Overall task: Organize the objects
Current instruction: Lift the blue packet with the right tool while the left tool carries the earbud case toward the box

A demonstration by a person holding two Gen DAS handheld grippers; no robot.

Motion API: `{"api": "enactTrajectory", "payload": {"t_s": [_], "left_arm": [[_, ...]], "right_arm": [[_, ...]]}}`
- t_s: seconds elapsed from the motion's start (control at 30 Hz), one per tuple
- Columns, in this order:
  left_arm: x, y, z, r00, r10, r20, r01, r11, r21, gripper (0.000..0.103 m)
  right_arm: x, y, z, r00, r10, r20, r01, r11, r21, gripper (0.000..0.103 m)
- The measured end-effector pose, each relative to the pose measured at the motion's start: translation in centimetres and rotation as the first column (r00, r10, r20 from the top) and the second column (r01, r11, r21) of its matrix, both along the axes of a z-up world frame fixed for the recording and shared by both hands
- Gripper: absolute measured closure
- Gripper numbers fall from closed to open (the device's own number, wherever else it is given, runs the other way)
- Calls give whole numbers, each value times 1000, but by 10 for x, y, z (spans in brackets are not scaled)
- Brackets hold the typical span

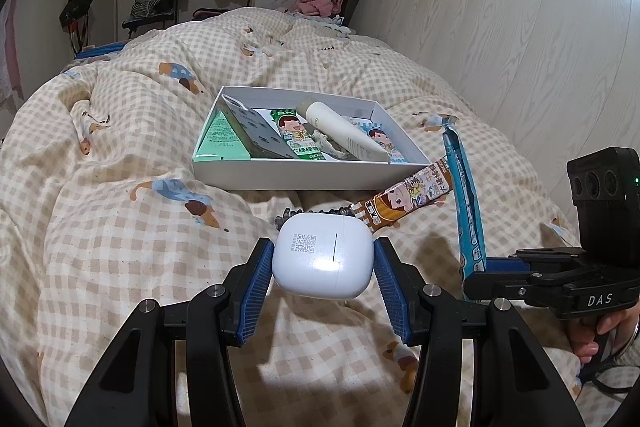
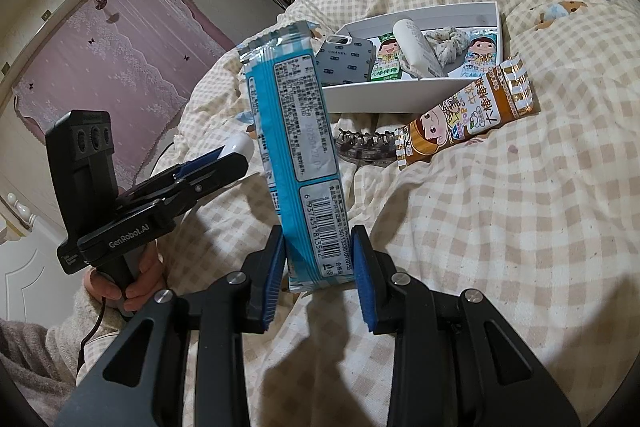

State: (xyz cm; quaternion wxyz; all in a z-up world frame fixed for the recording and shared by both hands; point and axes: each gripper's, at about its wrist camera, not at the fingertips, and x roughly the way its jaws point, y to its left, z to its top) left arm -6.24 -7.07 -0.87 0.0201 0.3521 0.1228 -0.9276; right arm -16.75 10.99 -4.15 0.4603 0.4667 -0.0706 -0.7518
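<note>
Left tongs (image 1: 323, 263): half open, clamped on a white earbud case (image 1: 322, 255), held above the checked quilt (image 1: 120, 155).

Right tongs (image 2: 319, 267): narrowly open, clamped on the lower end of a blue snack packet (image 2: 292, 131), held upright.

White tray (image 1: 280, 175): at 12 o'clock of the case, on the quilt.

Brown snack packet (image 2: 460, 115): propped on the tray's near wall.

Hair claw (image 2: 364, 143): beside it.

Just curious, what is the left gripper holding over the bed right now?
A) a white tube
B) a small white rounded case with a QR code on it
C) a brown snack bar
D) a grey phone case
B: in the left wrist view the white case sits clamped between the blue fingers of the left gripper, while the brown snack bar lies on the quilt.
</note>
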Motion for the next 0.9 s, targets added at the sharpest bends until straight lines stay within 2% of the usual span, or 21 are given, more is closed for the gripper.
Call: {"api": "enactTrajectory", "payload": {"t_s": [0.47,0.63,0.73,0.9], "left_arm": [[-1,0,-3,1000,-4,6,4,1000,1,53],[0,-3,-1,1000,-4,-10,4,1000,17,53],[-4,-8,2,1000,13,6,-13,1000,23,53],[-25,-17,14,1000,20,10,-20,1000,15,53]], "right_arm": [[1,1,1,1000,-1,-3,1,1000,-3,69],[2,15,19,989,-95,-114,90,995,-49,69],[-5,26,36,967,-176,-186,160,982,-101,69],[-25,26,56,936,-225,-272,199,972,-122,69]]}}
